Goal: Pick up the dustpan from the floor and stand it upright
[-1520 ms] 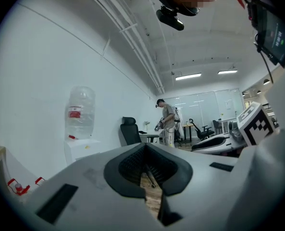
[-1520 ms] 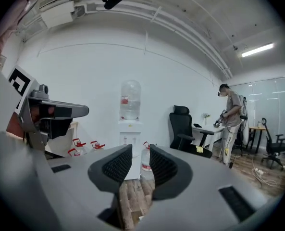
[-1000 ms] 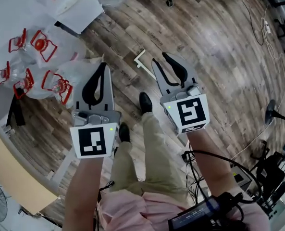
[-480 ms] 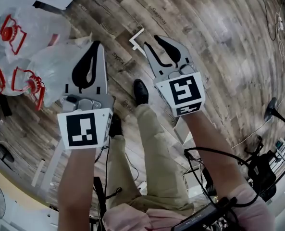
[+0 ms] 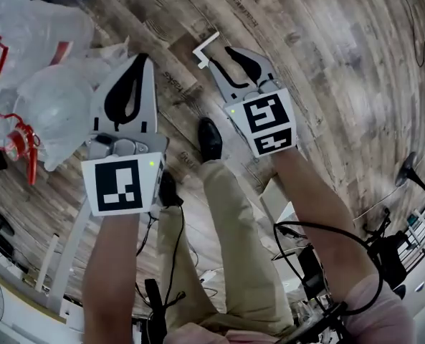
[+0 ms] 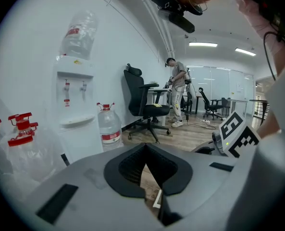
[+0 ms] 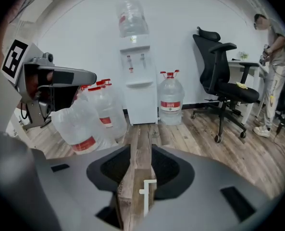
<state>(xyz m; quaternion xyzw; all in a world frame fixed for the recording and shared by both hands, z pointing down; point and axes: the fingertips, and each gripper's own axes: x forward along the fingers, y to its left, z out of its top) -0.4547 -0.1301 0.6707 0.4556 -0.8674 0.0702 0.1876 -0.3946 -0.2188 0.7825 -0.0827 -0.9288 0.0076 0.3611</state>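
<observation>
No dustpan can be made out in any view. A small white L-shaped piece [image 5: 206,48] lies on the wooden floor just beyond my right gripper [image 5: 221,57], whose jaws stand a little apart with nothing between them. In the right gripper view the piece [image 7: 146,196] shows through the gap of my right gripper [image 7: 141,149], down on the floor. My left gripper [image 5: 142,57] hangs to the left over the planks, its tips together and empty. The left gripper view shows my left gripper [image 6: 144,147] with the pads meeting and the white piece [image 6: 157,199] below.
Clear water jugs with red handles [image 5: 44,102] lie on the floor at left. A water dispenser [image 7: 138,93], another jug [image 7: 171,102] and an office chair [image 7: 224,83] stand along the wall. A person [image 6: 179,91] stands farther off. My black shoe [image 5: 211,138] and cables [image 5: 384,228] are below.
Both grippers have moved forward over the floor, the right one closing in on the white piece. The jugs have slid toward the left edge of the head view.
</observation>
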